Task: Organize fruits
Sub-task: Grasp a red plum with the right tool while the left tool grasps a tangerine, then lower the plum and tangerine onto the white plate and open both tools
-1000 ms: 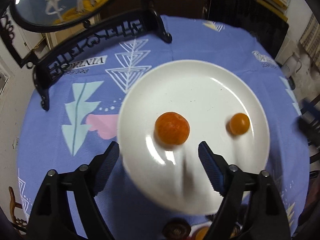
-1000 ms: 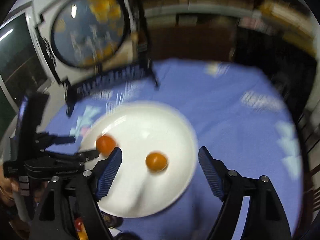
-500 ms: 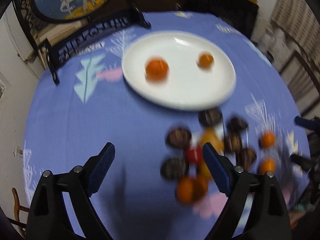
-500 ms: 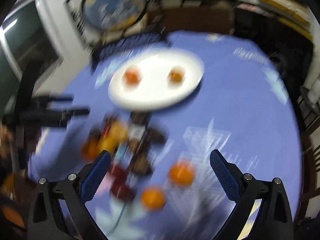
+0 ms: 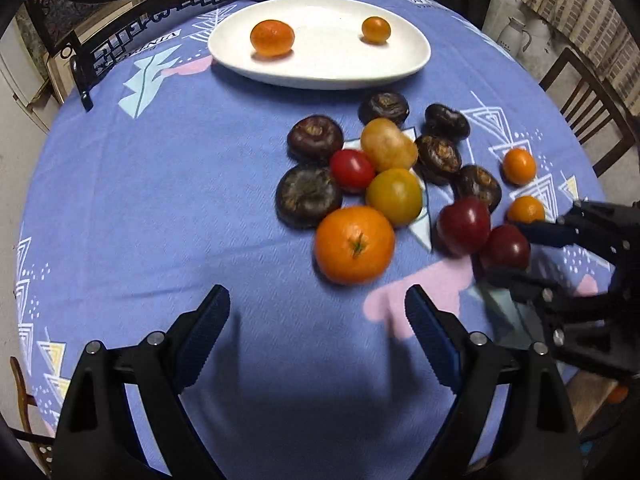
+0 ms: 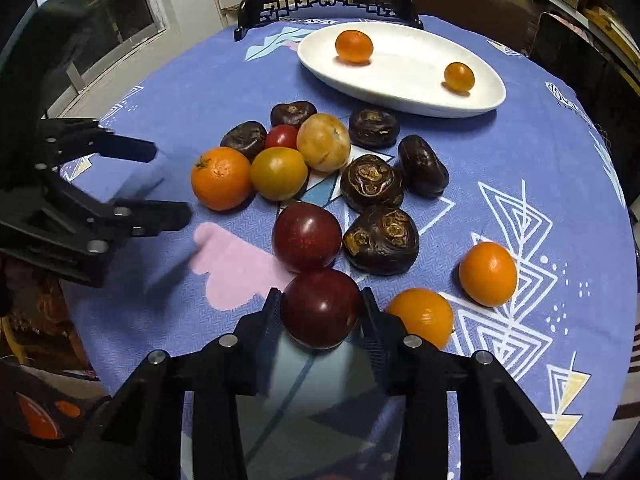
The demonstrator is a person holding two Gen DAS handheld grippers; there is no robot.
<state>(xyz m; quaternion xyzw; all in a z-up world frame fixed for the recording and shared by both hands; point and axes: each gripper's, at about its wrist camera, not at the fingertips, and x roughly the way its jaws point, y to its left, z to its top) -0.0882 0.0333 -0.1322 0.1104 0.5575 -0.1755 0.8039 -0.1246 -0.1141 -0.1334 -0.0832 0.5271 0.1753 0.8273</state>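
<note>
Right tool [image 6: 321, 312] clamped on a dark red plum [image 6: 321, 307], one finger pressed to each side, low over the blue patterned cloth of the bench [image 6: 540, 152]. Second dark red plum [image 6: 307, 237] just beyond it, touching. Left tool [image 5: 316, 328] spread wide apart, gripping nothing, poised over bare cloth short of a large orange [image 5: 354, 244].

Behind the orange, a tight cluster: two yellow fruits [image 5: 394, 196], a small red tomato [image 5: 352, 170] and several dark brown wrinkled fruits [image 5: 308, 196]. Two small oranges [image 6: 488, 274] apart on the right side of the pile, the nearer one [image 6: 422, 317] just beside the right tool's finger.

At the far side of the bench, a white plate [image 5: 340, 68] with a tangerine [image 5: 272, 37] and a smaller orange fruit [image 5: 376, 30], well apart from each other. Black ornate stand [image 5: 132, 36] past the plate.
</note>
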